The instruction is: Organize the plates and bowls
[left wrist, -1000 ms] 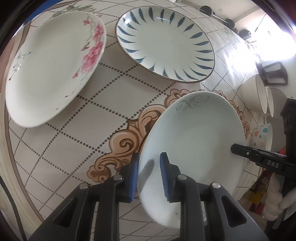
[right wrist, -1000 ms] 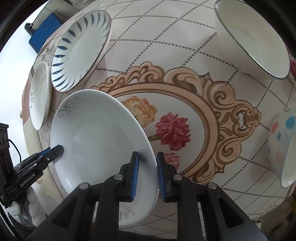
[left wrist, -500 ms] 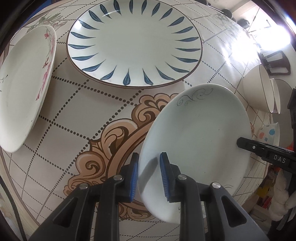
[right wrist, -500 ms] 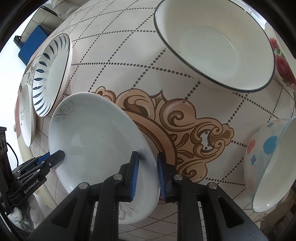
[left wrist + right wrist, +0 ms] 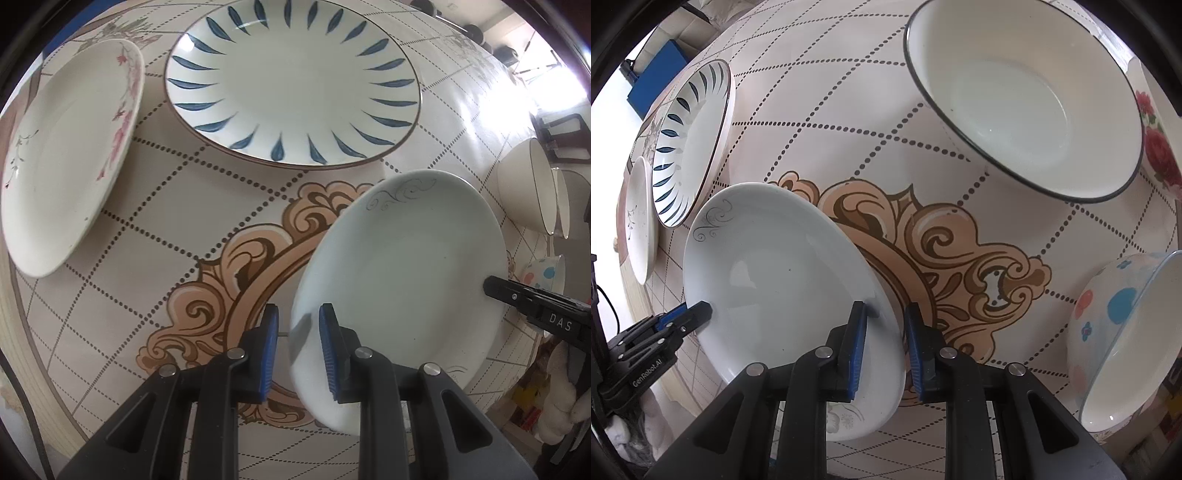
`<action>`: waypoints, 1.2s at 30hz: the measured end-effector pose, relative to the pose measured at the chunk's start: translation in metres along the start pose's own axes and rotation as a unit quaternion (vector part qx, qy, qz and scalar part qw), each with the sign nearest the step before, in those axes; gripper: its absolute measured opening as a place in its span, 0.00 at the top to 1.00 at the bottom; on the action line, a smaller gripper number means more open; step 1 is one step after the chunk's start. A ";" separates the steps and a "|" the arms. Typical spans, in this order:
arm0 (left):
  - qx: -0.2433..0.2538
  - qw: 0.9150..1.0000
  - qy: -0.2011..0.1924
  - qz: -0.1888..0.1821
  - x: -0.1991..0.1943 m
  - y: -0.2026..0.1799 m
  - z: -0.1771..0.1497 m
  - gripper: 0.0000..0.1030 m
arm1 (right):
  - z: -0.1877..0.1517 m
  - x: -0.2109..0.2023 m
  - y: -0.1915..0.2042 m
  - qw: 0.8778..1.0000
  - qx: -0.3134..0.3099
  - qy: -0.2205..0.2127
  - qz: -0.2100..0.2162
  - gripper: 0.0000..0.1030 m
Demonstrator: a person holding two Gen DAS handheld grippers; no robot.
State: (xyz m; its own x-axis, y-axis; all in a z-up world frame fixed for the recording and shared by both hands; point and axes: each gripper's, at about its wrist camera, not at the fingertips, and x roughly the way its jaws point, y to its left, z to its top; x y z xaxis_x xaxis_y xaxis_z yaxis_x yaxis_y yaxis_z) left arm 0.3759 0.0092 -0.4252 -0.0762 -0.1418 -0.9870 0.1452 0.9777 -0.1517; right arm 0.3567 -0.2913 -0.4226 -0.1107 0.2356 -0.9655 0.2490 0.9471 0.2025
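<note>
Both grippers pinch the same pale plate with a grey scroll motif by opposite rim edges. From the left wrist camera, the left gripper has the plate's near-left rim between its blue pads, one pad under the rim and one over the plate's face, closed on it. The right gripper grips the opposite rim the same way; its dark fingertip reaches onto the plate's far right edge in the left view. The plate is tilted, and whether it touches the patterned tablecloth cannot be told.

Beyond the held plate, toward the table's far side in the left view, lies the blue-leaf plate, flat on the cloth and apart from it. Left of that, near the table's left edge, sits the pink-blossom plate.

In the right wrist view, a white bowl with a dark rim stands upright well beyond the gripper, and a polka-dot bowl sits by the table's right edge.
</note>
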 end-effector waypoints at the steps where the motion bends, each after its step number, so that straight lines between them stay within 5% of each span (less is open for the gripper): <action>1: -0.002 1.000 -0.006 0.010 -0.005 0.003 -0.002 0.79 | -0.001 -0.003 0.002 1.000 -0.008 -0.002 -0.010 0.77; 4: -0.006 0.999 -0.019 0.031 -0.021 0.010 -0.009 0.79 | -0.004 -0.017 0.007 0.998 -0.034 -0.018 -0.041 0.69; 7: -0.015 0.998 -0.037 0.038 -0.039 0.019 -0.019 0.79 | -0.009 -0.035 0.018 0.996 -0.059 -0.039 -0.053 0.44; 13: -0.075 0.994 -0.073 -0.009 -0.080 0.057 -0.029 0.68 | -0.007 -0.075 0.062 0.990 -0.103 -0.093 0.035 0.15; 17: -0.105 0.989 -0.102 0.007 -0.102 0.087 -0.023 0.56 | 0.010 -0.090 0.119 0.980 -0.143 -0.102 0.097 0.13; 22: -0.160 0.980 -0.122 0.000 -0.117 0.143 -0.009 0.34 | 0.039 -0.088 0.210 0.966 -0.216 -0.091 0.106 0.13; 30: -0.260 0.957 -0.129 -0.024 -0.112 0.245 0.008 0.34 | 0.102 -0.064 0.331 0.944 -0.317 -0.057 0.065 0.13; 36: -0.315 0.942 -0.109 -0.047 -0.084 0.292 0.018 0.34 | 0.151 -0.010 0.377 0.942 -0.334 -0.001 0.037 0.13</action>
State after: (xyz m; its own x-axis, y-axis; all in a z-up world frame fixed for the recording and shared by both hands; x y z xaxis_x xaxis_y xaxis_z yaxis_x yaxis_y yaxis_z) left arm 0.4428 0.3039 -0.3878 0.1544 -0.1937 -0.9688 -0.4709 0.8476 -0.2445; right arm 0.5967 0.0301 -0.3609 -0.1142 0.3063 -0.9451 -0.4047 0.8544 0.3258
